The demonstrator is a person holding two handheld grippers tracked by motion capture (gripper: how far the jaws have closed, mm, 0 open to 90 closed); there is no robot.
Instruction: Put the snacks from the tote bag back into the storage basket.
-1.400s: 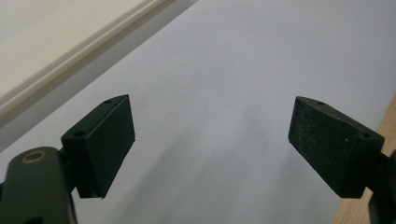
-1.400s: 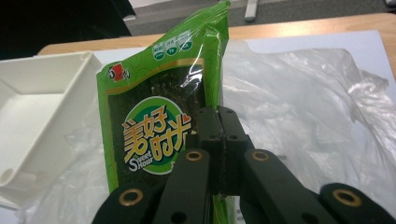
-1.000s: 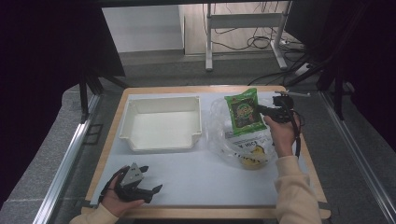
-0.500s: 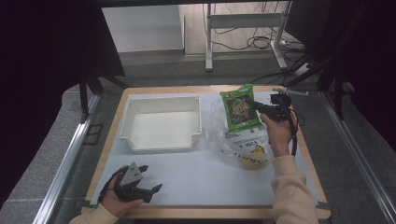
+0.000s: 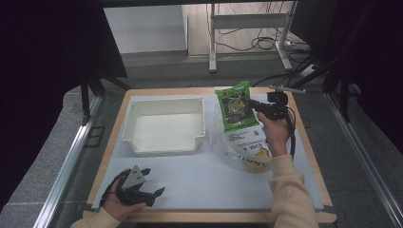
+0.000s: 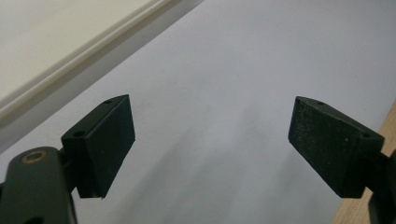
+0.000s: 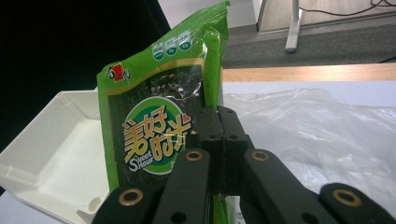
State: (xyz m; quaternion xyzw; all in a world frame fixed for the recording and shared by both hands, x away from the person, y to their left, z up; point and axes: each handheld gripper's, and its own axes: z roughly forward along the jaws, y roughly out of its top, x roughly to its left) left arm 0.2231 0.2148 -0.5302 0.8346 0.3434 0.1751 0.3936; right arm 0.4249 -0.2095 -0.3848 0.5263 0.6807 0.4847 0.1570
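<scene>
High view: white tray (image 5: 164,142), nothing inside it.

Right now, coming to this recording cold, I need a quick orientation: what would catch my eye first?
The bright green snack packet, held up off the table's far right part, clamped in the right gripper. Left of it sits a white tray; a clear plastic bag lies below the packet. The left gripper rests open at the near edge.

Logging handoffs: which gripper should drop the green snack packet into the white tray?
Right. The right gripper is already shut on the green snack packet, held beside the white tray. The left gripper sits open near the table's front edge.
</scene>
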